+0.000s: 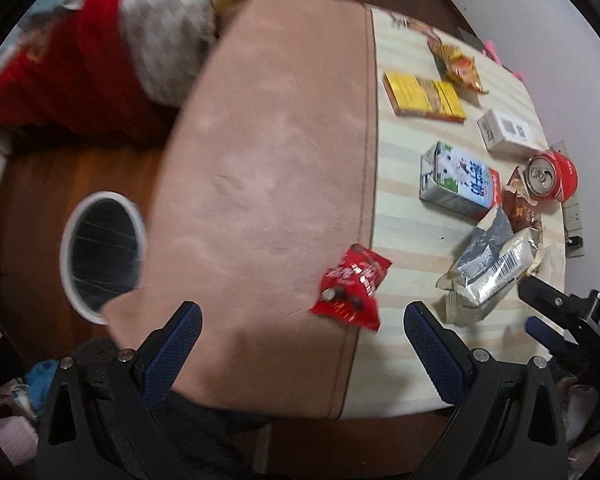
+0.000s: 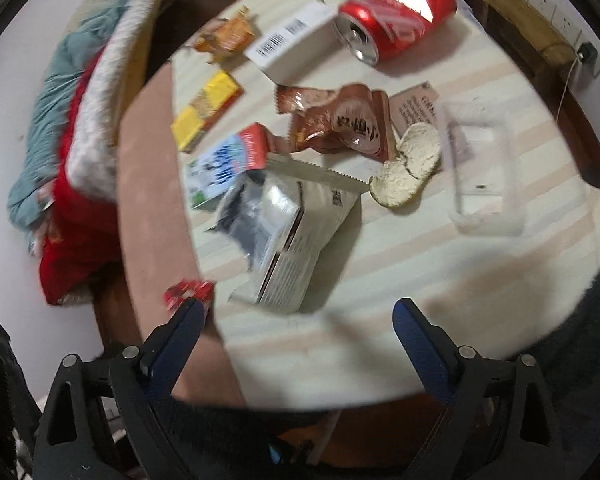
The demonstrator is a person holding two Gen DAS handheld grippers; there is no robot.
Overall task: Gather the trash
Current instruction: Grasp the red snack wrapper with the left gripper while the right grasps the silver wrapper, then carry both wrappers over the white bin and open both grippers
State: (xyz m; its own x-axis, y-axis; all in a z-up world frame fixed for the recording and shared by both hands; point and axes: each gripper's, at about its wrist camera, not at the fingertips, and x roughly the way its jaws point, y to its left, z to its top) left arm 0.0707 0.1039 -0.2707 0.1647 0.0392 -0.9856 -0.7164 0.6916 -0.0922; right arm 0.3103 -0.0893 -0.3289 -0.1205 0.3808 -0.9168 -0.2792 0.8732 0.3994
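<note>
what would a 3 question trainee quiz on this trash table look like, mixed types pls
1. True or false: the red can is standing upright.
2. Multiple choice: the small red wrapper lies (A) inside the bin, (B) across the seam between the pink cloth and the striped cloth, (C) on top of the milk carton.
3. Fill in: both the left claw and the right claw are ____ and hold nothing.

Key: 1 false, it lies on its side. 2 B. 3 open.
</note>
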